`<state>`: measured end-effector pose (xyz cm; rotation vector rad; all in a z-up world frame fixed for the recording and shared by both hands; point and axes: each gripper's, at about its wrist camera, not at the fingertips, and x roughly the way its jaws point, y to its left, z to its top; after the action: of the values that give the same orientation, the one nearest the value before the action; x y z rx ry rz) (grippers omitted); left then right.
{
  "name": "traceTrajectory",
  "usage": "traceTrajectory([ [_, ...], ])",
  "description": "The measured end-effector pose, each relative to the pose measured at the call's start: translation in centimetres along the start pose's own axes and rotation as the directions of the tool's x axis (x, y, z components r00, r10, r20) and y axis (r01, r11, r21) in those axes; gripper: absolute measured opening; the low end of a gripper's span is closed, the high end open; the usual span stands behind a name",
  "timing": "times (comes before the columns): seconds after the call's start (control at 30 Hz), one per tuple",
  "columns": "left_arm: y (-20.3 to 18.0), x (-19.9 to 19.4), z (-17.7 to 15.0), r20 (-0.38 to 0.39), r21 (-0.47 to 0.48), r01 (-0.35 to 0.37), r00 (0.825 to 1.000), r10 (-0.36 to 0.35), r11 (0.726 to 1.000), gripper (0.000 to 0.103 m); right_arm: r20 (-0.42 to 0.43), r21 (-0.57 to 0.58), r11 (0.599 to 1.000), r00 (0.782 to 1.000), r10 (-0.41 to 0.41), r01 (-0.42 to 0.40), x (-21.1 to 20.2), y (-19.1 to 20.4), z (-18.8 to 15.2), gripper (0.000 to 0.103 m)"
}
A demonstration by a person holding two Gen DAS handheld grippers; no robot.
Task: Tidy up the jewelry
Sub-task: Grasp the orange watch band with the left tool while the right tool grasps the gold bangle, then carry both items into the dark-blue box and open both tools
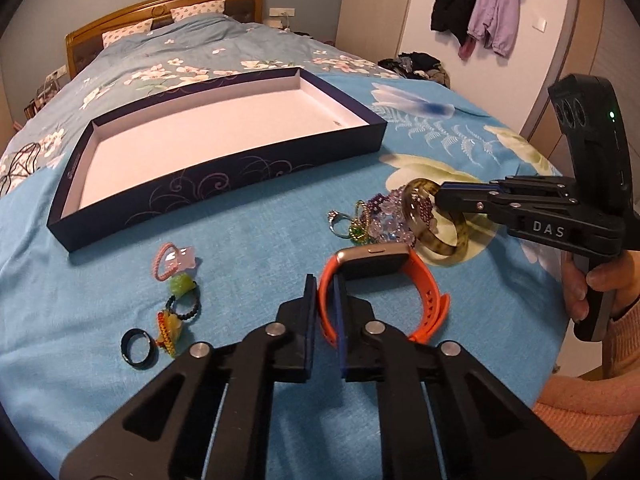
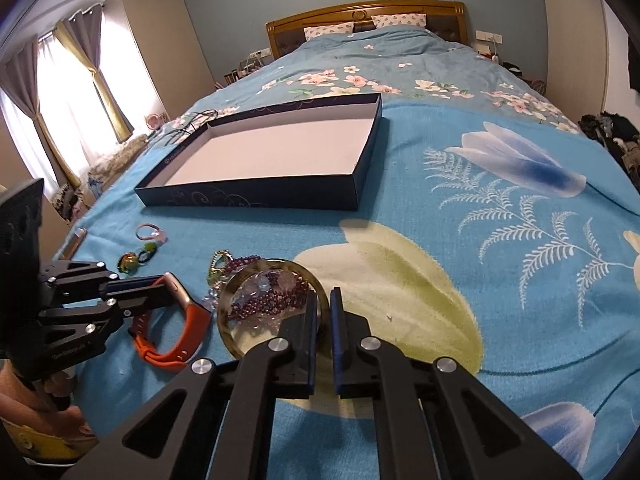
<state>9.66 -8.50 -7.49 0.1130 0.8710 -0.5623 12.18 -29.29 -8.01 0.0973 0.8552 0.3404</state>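
An empty dark blue tray (image 1: 224, 172) with a white floor lies on the blue bedspread; it also shows in the right wrist view (image 2: 256, 194). My left gripper (image 1: 324, 292) is shut on the strap of an orange watch (image 1: 424, 280), which also shows in the right wrist view (image 2: 188, 324). My right gripper (image 2: 324, 300) is shut on the rim of an olive-brown bangle (image 2: 236, 340), seen from the side in the left wrist view (image 1: 448, 248). A pile of purple and clear bead bracelets (image 1: 380, 216) lies under the bangle.
A pink hair tie (image 1: 170, 264), a green charm with a black bead ring (image 1: 184, 296), a yellow woven charm (image 1: 170, 330) and a black ring (image 1: 138, 346) lie left of the watch. A small ring (image 1: 335, 218) sits by the beads. Black cords (image 1: 20, 164) lie left of the tray.
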Motion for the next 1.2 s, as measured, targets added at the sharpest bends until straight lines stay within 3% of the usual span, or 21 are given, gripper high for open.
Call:
traceTrajectory([
  [0.3, 2.6, -2.7, 0.4, 0.045, -0.091, 0.03, 0.999, -0.026, 0.995, 0.008, 0.058, 0.013, 0.999, 0.998, 0.036, -0.037, -2.0, 0.0, 1.5, 0.005],
  [0.5, 5.8, -5.5, 2.9, 0.134, -0.15, -0.006, 0.991, 0.027, 0.989, 0.008, 0.094, -0.03, 0.998, 0.994, 0.063, -0.061, -1.4, 1.4, 5.1, 0.005],
  [0.67, 9.4, -6.3, 6.1, 0.159, -0.201, -0.072, 0.982, 0.105, 0.977, 0.008, 0.101, -0.065, 0.995, 0.991, 0.087, -0.081, 0.8, 2.5, 8.9, 0.005],
  [0.9, 14.4, -4.5, 10.5, 0.152, -0.267, -0.135, 0.972, 0.181, 0.954, 0.009, 0.078, -0.06, 0.997, 0.996, 0.051, -0.046, 5.4, 2.6, 13.9, 0.005],
  [1.2, 18.1, 1.2, 14.4, 0.091, -0.32, -0.14, 0.98, 0.178, 0.937, 0.009, 0.022, -0.042, 0.999, 1.0, -0.018, 0.019, 10.8, 1.9, 17.4, 0.005],
])
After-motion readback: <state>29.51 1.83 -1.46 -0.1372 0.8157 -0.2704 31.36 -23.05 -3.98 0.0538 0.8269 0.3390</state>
